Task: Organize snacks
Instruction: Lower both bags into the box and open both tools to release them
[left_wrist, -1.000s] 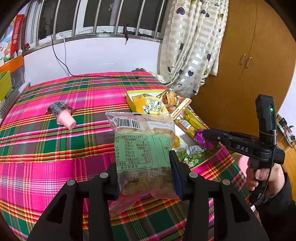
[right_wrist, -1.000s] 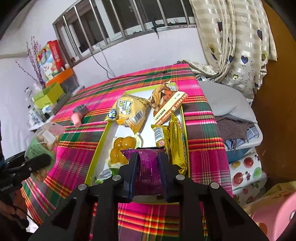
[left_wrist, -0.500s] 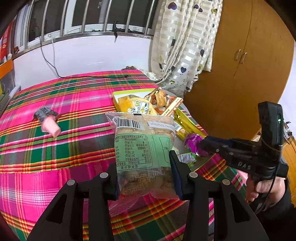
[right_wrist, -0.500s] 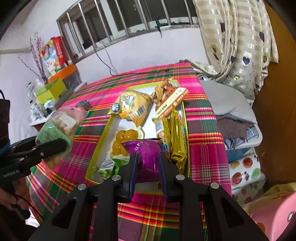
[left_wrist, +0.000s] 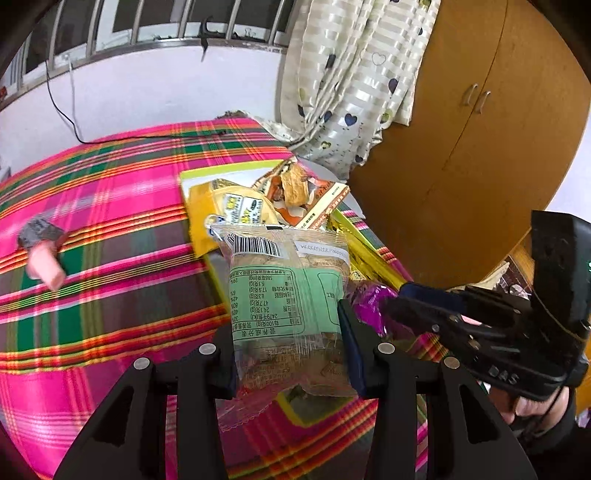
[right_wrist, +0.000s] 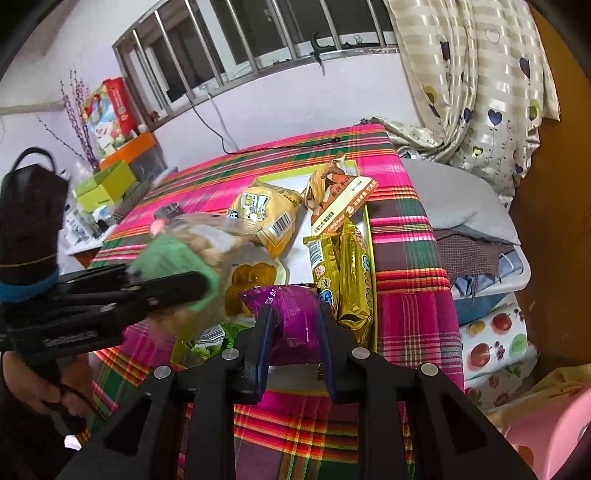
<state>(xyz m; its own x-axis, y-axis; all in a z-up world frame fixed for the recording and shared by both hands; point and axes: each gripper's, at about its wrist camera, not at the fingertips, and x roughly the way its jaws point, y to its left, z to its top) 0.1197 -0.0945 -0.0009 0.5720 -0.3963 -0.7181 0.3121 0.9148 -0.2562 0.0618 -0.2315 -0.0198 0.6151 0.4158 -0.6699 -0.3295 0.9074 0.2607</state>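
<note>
My left gripper is shut on a clear and green snack packet, held above the near end of the yellow-rimmed white tray. My right gripper is shut on a purple snack packet and holds it over the tray's near end; this packet also shows in the left wrist view, just right of the green one. In the tray lie a yellow bag, an orange and white packet, gold bars and a packet of yellow fruit.
The tray sits on a pink and green plaid cloth. A pink tube with a grey cap lies on the cloth at left. A wooden wardrobe and a curtain stand at right. Boxes and a green bin are at far left.
My left gripper has carried the green packet to the right, over the tray's near end. My right gripper has lifted the purple packet, and the two grippers are now close together.
</note>
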